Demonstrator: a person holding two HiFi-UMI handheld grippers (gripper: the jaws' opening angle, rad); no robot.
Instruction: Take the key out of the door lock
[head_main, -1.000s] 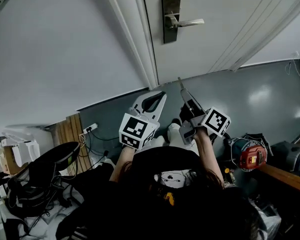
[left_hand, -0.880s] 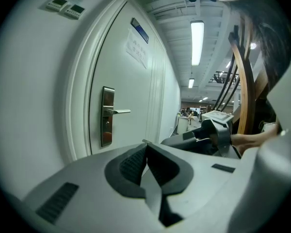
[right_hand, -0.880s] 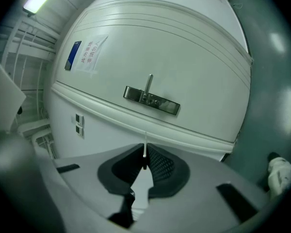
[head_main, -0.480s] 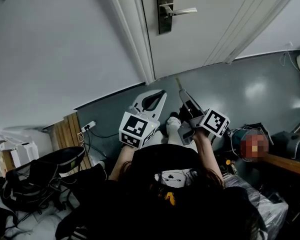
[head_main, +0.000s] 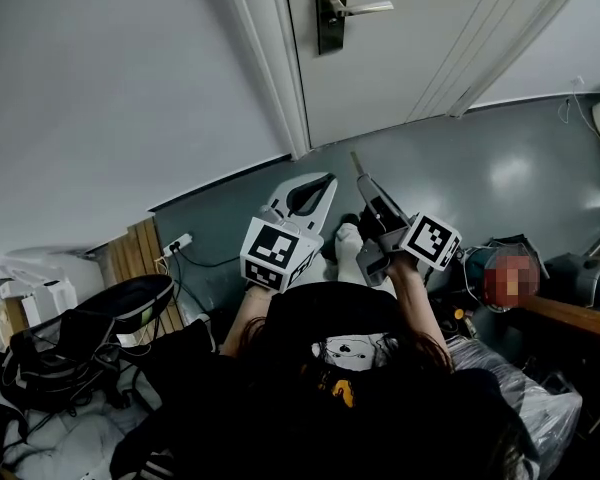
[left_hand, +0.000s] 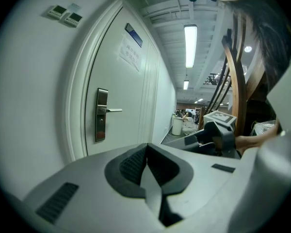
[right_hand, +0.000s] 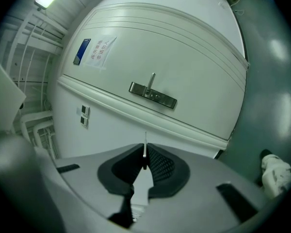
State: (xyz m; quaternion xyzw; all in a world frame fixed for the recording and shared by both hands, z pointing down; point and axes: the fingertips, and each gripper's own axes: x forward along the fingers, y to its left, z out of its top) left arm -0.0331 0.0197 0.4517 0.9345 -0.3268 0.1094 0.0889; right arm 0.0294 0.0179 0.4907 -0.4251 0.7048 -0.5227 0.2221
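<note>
The white door's steel lock plate [head_main: 330, 13] with its lever handle [head_main: 365, 8] is at the top of the head view, well away from both grippers. The plate also shows in the left gripper view [left_hand: 101, 114] and the right gripper view [right_hand: 153, 95]. My right gripper [head_main: 363, 180] [right_hand: 145, 155] is shut on a thin metal key [right_hand: 145, 148], whose tip [head_main: 356, 161] sticks out past the jaws toward the door. My left gripper [head_main: 325, 180] [left_hand: 146, 152] is beside it, shut with nothing between its pads.
A black office chair [head_main: 100, 328], wooden boards [head_main: 140, 263] and a power strip [head_main: 178, 246] lie at the left on the grey floor. Tools and boxes crowd the right edge [head_main: 570, 303]. A paper notice [left_hand: 131, 52] hangs on the door; wall switches [left_hand: 63, 14] sit left of the frame.
The door lock has slid toward the top of the head view as the view tilted down and drew back. Both grippers keep their places and stay shut, the key still in the right one.
</note>
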